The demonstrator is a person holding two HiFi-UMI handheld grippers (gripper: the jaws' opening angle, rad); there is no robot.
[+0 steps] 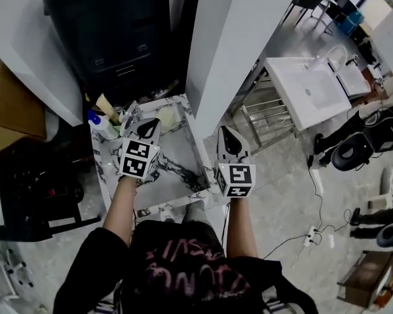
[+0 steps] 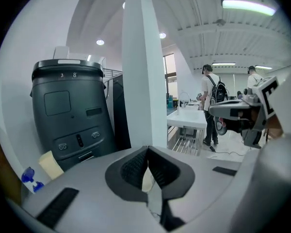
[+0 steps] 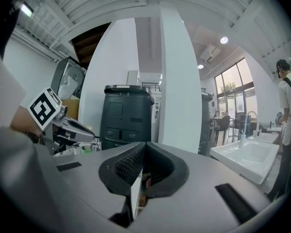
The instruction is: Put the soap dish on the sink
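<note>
In the head view the marble-patterned sink (image 1: 183, 165) lies right below me. A pale round thing (image 1: 166, 118), possibly the soap dish, rests on its back rim. My left gripper (image 1: 144, 128) hovers over the sink's back left part, jaws shut and empty. My right gripper (image 1: 228, 137) hangs just past the sink's right edge, above the floor, also shut with nothing held. In the left gripper view the left gripper (image 2: 147, 165) has its dark pads pressed together. The right gripper view shows the right gripper (image 3: 144, 165) closed the same way.
A black bin (image 1: 118, 25) stands behind the sink, a white pillar (image 1: 229, 44) to its right. A blue bottle (image 1: 95, 118) and a cream tube (image 1: 107, 106) sit at the sink's back left. A white basin on a metal frame (image 1: 308, 90) stands further right. Two people (image 2: 211, 106) stand far off.
</note>
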